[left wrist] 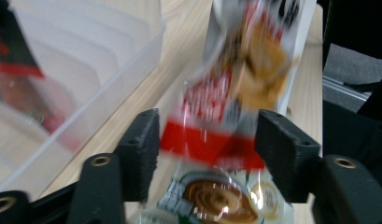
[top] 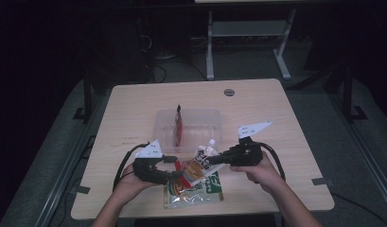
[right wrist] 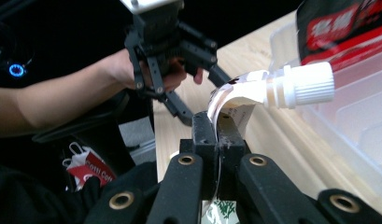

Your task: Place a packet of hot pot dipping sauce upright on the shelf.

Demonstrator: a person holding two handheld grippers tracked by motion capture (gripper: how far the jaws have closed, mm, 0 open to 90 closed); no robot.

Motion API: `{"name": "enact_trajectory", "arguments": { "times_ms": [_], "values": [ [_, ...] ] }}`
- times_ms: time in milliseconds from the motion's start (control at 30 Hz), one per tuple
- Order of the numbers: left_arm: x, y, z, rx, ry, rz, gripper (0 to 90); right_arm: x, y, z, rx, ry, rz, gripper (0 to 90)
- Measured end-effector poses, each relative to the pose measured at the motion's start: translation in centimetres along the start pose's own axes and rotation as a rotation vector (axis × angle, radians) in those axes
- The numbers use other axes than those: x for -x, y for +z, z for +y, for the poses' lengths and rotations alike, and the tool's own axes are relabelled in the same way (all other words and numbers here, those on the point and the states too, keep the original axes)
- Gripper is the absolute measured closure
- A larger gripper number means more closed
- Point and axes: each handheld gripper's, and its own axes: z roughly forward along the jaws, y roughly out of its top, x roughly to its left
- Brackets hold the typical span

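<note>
The left gripper (top: pixel 174 171) stands open, its pads apart on either side of the spouted pouch's (top: pixel 200 163) red bottom edge without pressing it. To its right, the right gripper (top: pixel 215 160) is clamped on the pouch just below the white cap (right wrist: pixel 303 84), holding it above a green packet (top: pixel 196 191). With one thin pinch, the pouch could swing or slip, I think. Count: one pouch, one green packet, one clear bin (top: pixel 212 116) with one red packet (top: pixel 178 125) ahead of both grippers.
</note>
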Motion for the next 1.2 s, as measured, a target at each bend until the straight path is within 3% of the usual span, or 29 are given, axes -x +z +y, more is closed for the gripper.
{"name": "enact_trajectory", "arguments": {
  "times_ms": [300, 400, 633, 967, 1200],
  "values": [
    [-0.7, -0.4, -0.7, -0.013, -0.042, 0.014, 29.4, -0.1, -1.8, 0.6, 0.058, 0.013, -0.034, 89.1],
    [-0.9, -0.4, -0.8, -0.032, -0.027, 0.016, 28.6, -0.1, -2.2, 0.8, 0.07, 0.011, -0.05, 89.1],
    [-1.4, -0.4, -1.3, -0.06, -0.043, 0.036, 25.9, 0.1, -3.2, 1.8, 0.095, 0.002, -0.102, 89.1],
    [-2.2, -1.2, -1.9, -0.066, -0.041, 0.066, 24.5, 0.8, -4.1, 3.7, 0.138, -0.01, -0.147, 89.0],
    [-3.0, -1.8, -2.6, -0.077, -0.066, 0.094, 21.5, 1.2, -4.6, 5.1, 0.141, -0.026, -0.173, 88.9]
  ]
}}
